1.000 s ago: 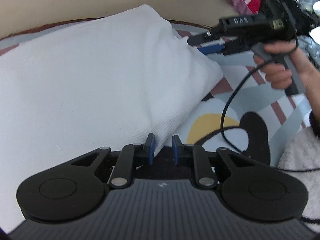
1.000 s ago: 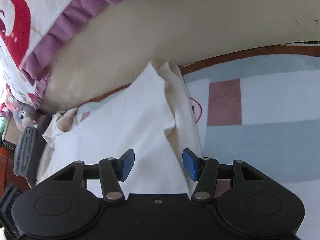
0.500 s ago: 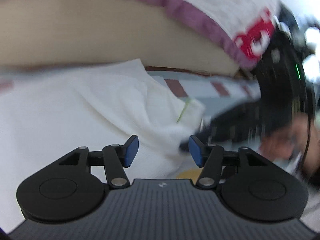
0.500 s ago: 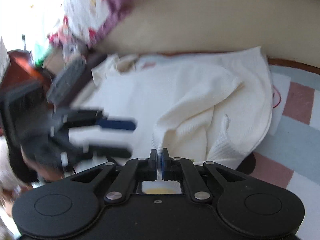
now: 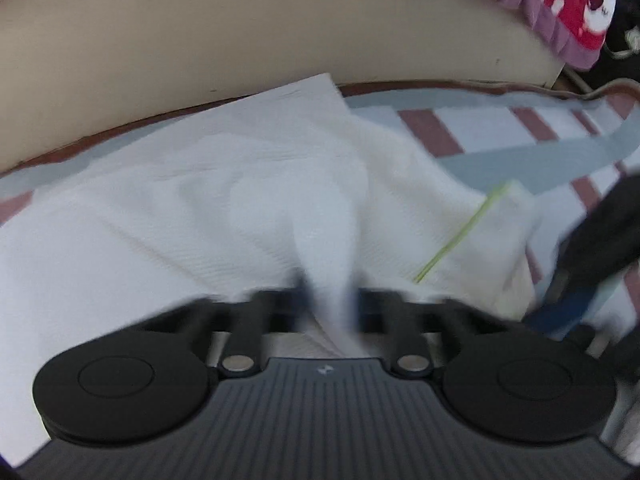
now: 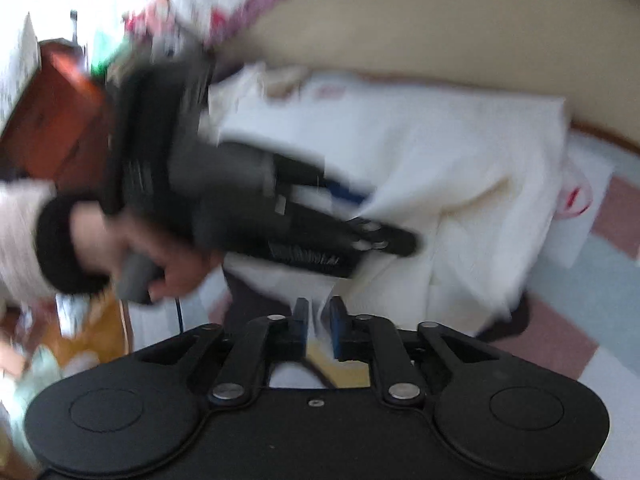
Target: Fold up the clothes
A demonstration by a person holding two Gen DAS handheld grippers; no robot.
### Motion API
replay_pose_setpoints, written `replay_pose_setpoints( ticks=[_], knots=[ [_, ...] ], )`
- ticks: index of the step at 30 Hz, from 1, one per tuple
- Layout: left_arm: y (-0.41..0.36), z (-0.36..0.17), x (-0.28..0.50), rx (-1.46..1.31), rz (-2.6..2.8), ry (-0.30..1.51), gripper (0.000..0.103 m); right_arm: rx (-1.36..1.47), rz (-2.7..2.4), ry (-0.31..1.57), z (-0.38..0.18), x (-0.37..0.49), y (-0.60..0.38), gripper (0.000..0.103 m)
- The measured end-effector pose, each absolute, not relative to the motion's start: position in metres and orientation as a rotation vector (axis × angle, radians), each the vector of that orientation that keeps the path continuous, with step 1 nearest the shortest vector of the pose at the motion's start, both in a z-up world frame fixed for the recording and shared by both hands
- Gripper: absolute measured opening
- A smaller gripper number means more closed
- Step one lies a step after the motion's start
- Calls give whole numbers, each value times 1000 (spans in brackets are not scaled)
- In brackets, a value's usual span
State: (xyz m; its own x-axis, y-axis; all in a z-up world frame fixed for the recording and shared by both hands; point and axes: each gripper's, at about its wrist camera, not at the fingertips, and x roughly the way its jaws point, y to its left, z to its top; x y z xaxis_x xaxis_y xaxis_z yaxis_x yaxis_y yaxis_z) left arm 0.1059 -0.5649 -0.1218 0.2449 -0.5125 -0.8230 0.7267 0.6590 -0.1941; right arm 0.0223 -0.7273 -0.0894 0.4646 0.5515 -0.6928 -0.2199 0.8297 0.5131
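Garment: white waffle-knit cloth [image 5: 224, 200] lies rumpled on a patterned mat [image 5: 520, 152], its far corner toward 12 o'clock against a beige wall [image 5: 240, 20]; a thin yellow-green line [image 5: 456, 236] crosses a turned-over layer toward 3 o'clock.
Left gripper: left gripper [image 5: 328, 304] has its two fingers drawn close on a raised ridge of the cloth that peaks up between them; motion blur hides the pads, but the fabric clearly runs into the gap.
Right gripper: right gripper [image 6: 318, 326] pinches a thin edge of the cloth [image 6: 460, 168] between blue pads nearly pressed together, at the near hem by 6 o'clock.
Person: a hand [image 6: 160, 256] in a dark cuff grips the left tool's handle, seen from the right wrist view toward 9 o'clock.
Step in hand: judged from both pinches and the heavy blur, a fold is being carried, with each tool holding part of the same piece.
Progress: layers already overlap toward 3 o'clock, so the piece looks partly folded; how many folds remain cannot be told.
Next move calls for: keeping both pinches firm, moving the two held parts together so the edge stays straight, and laying the carried layer flat on the rest before letting go.
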Motion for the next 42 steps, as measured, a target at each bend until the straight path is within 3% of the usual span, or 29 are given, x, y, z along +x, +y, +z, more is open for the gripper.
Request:
replay_pose_setpoints(
  ticks=[5, 7, 13, 17, 21, 25, 29, 33, 35, 42],
  knots=[
    [-523, -114, 109, 64, -799, 1062, 5, 506, 310, 854, -77, 24, -756, 45],
    [-507, -111, 108, -1, -800, 1059, 5, 542, 243, 830, -76, 28, -766, 49],
    [-496, -99, 94, -8, -857, 984, 5, 403, 165, 911, -88, 60, -747, 49],
    [-499, -89, 88, -32, -888, 910, 5, 226, 314, 1054, -99, 56, -728, 35],
    [-505, -81, 78, 16, -957, 870, 5, -43, 469, 1147, -99, 17, -705, 34],
    [-514, -86, 66, 58, -986, 870, 5, -107, 540, 1161, -102, -11, -703, 34],
    [-513, -90, 73, 48, -966, 872, 5, 22, 466, 1118, -97, -5, -725, 34],
    [-512, -84, 82, 28, -967, 855, 5, 237, 360, 959, -81, -2, -762, 35],
    [-514, -80, 83, 30, -973, 839, 5, 323, 270, 891, -77, 4, -780, 43],
    [-518, -80, 87, -12, -974, 874, 5, 516, 7, 908, -110, 47, -812, 44]
  ],
)
